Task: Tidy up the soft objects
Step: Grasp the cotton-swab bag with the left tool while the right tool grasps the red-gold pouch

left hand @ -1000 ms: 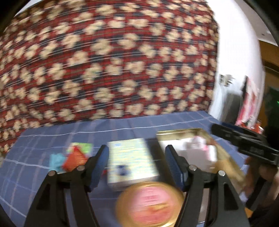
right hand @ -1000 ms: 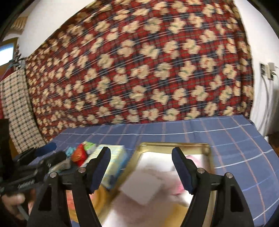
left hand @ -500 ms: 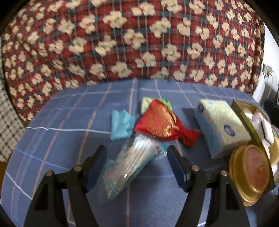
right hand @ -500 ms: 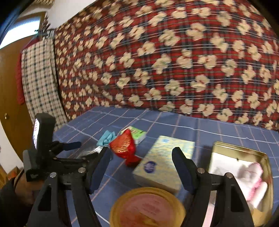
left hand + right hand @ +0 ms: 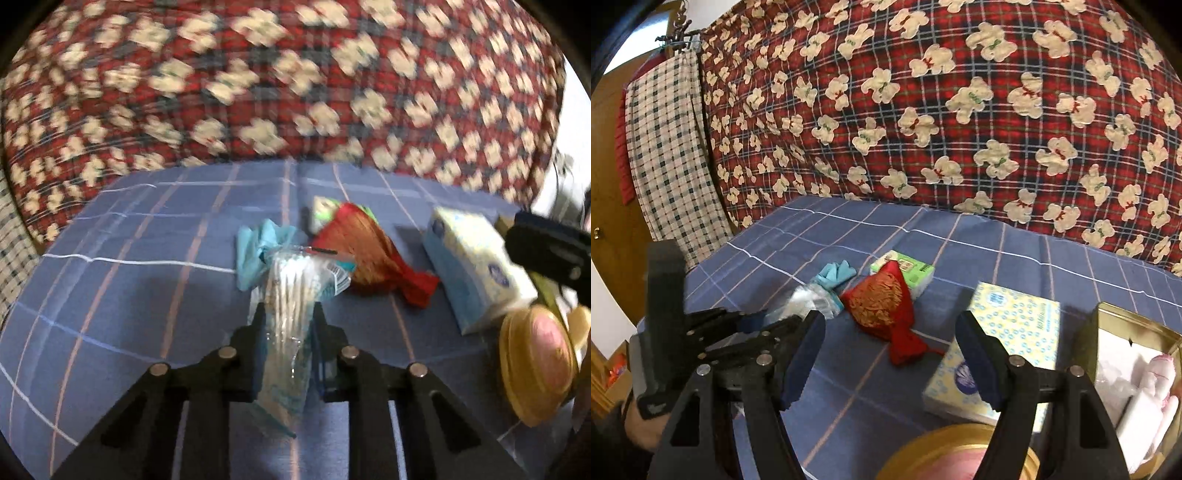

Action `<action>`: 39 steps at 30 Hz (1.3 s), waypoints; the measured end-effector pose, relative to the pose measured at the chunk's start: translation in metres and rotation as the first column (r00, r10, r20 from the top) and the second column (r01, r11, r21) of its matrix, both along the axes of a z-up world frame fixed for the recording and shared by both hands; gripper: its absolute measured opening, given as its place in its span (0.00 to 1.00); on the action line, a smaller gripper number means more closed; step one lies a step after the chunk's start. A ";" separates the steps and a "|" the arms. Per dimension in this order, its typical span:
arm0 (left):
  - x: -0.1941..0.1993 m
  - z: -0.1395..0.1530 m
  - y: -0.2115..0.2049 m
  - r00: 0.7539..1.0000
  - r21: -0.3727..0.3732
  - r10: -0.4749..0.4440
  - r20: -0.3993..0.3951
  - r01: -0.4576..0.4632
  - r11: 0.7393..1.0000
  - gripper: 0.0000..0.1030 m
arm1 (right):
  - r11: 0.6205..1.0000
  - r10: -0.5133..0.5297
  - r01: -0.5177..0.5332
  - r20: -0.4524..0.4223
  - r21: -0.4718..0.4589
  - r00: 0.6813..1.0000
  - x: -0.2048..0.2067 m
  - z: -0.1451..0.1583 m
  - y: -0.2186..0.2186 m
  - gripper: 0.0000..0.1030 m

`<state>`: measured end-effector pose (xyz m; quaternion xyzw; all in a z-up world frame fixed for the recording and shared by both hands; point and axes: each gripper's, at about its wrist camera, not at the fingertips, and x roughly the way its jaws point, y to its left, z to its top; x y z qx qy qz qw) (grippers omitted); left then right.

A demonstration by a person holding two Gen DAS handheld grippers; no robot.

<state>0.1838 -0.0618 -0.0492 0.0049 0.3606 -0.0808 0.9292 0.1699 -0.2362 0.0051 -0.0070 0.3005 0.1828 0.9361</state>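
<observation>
Left of the red pouch [image 5: 364, 254], on the blue checked cloth [image 5: 122, 295]: left gripper [image 5: 286, 325] closing on clear bag of cotton swabs [image 5: 291, 314], bag between the jaws, pads apparently pressing its sides. Best kept gripped near mid-length, squeezed gently, lifted straight up to avoid dragging the blue glove [image 5: 255, 251] beside it. Long axis along the gripper's line, far end toward the pouch. Right of the pouch: tissue box [image 5: 1004, 339], gold tin [image 5: 1137, 369]. Right gripper [image 5: 890, 354] wide, empty.

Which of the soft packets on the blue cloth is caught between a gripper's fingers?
The clear bag of cotton swabs: the left gripper is closing on it. The red pouch lies free.
</observation>
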 end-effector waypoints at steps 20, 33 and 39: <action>0.000 0.003 0.054 0.970 -0.129 0.234 0.065 -0.224 0.966 0.18 | 0.984 -0.163 0.140 -0.235 -0.109 0.958 0.089 -0.052 0.084 0.73; -0.003 0.004 0.055 0.971 -0.136 0.224 0.088 -0.211 0.968 0.18 | 0.958 -0.233 0.195 -0.174 -0.213 0.957 0.092 -0.075 0.090 0.46; -0.006 0.006 0.054 0.968 -0.123 0.229 0.104 -0.216 0.969 0.18 | 0.961 -0.241 0.214 -0.150 -0.174 0.959 0.088 -0.070 0.084 0.21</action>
